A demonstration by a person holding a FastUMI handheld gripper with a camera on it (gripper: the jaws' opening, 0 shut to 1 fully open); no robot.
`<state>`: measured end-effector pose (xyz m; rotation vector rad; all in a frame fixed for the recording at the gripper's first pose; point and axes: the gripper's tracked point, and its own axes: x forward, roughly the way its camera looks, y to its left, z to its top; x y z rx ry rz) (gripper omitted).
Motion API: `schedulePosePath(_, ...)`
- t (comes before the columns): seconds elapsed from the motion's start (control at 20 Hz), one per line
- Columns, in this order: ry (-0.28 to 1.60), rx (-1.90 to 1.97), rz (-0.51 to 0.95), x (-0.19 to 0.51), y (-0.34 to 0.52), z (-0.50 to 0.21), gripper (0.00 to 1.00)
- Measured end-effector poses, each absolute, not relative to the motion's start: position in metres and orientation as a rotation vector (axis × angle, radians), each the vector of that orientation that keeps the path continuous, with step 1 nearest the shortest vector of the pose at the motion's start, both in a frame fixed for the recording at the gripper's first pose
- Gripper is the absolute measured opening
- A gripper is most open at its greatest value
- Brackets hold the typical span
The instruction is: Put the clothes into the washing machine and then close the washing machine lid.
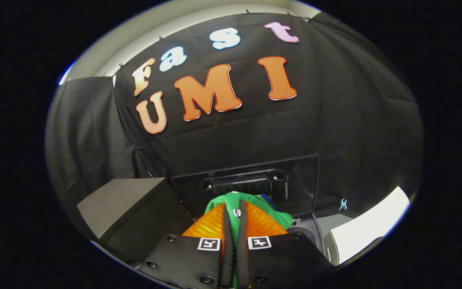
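- Gripping a green cloth [255, 208], the gripper [234, 224] has its 2 fingers nearly together, with a thin strip of the fabric pinched between them and more bunched over and past the tips.
- Beyond the fingers, the cloth spills mostly to the right of the tips; a small blue patch [269, 198] shows at its far edge, and I cannot tell whether that is a 2nd garment or part of the same 1.
- Just ahead of the cloth stands the washer lid [295, 180], a dark pane raised upright, with a dark handle bar [245, 182] across it directly past the fingertips.
- Ahead and slightly right, below the cloth, lies a grey rim [307, 235] that I take to be the washer opening. The coming move turns on this: the load hangs near that opening, in front of the raised lid, so the drop looks to be forward and down.
- Left of the fingers sits a grey box [122, 200]; to the right, a white surface [369, 228].
- Most of the opening is hidden by the fingers and cloth, so I cannot tell whether the cloth is over the drum.
- How much fabric hangs below the fingers is cut off.
- The lid hinge and drum interior cannot be made out.
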<state>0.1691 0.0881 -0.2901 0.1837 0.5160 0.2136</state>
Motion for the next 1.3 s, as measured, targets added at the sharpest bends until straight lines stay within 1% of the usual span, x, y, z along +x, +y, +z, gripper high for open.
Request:
schedulePosePath(0.5, 0.761, 0.150, 0.266, 0.170, 0.107, -0.427, 0.12)
schedulePosePath(0.65, 0.852, 0.134, 0.258, 0.166, 0.111, -0.470, 0.12)
schedulePosePath(0.95, 1.023, 0.106, 0.181, 0.159, 0.095, -0.548, 0.12)
schedulePosePath(1.3, 1.189, 0.104, 0.089, 0.150, 0.087, -0.576, 0.11)
